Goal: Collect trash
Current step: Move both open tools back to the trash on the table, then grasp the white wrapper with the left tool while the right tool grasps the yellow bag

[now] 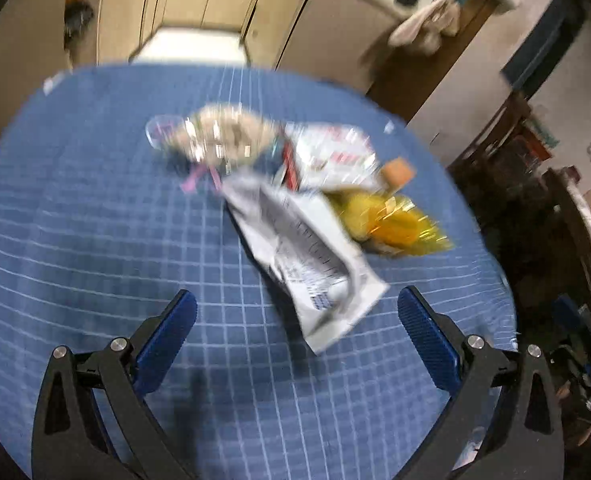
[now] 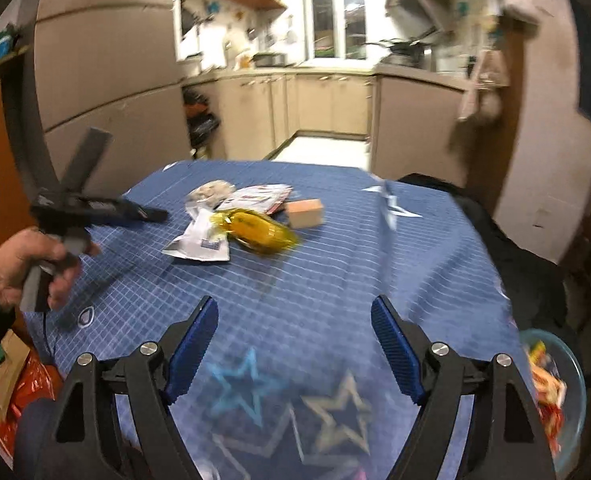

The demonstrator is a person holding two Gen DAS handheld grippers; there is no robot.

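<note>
White wrapper [image 1: 303, 248]: crinkled printed foil, long axis running from the left gripper [image 1: 297, 308] toward the trash pile mid-tablecloth [image 1: 95, 220].
Yellow wrapper [image 1: 391, 224]: glossy, touching its right side.
Block [image 1: 397, 172]: tan, boxy, behind.
Left gripper: released, empty.
Right gripper [image 2: 294, 316]: released, empty.

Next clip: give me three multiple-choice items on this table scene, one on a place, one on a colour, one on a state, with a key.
1. Where is the trash pile?
A. on the tablecloth
B. on the floor
C. in the glass bowl

2. What colour is the shiny wrapper beside the printed bag?
A. green
B. yellow
C. black

3. How is the left gripper?
A. shut on the bag
B. shut, empty
C. open, empty

Key: 1 A, the pile lies mid-table on the cloth; 2 B, it shows yellow in both views; 3 C, its pads stand wide apart, gripping nothing.
</note>
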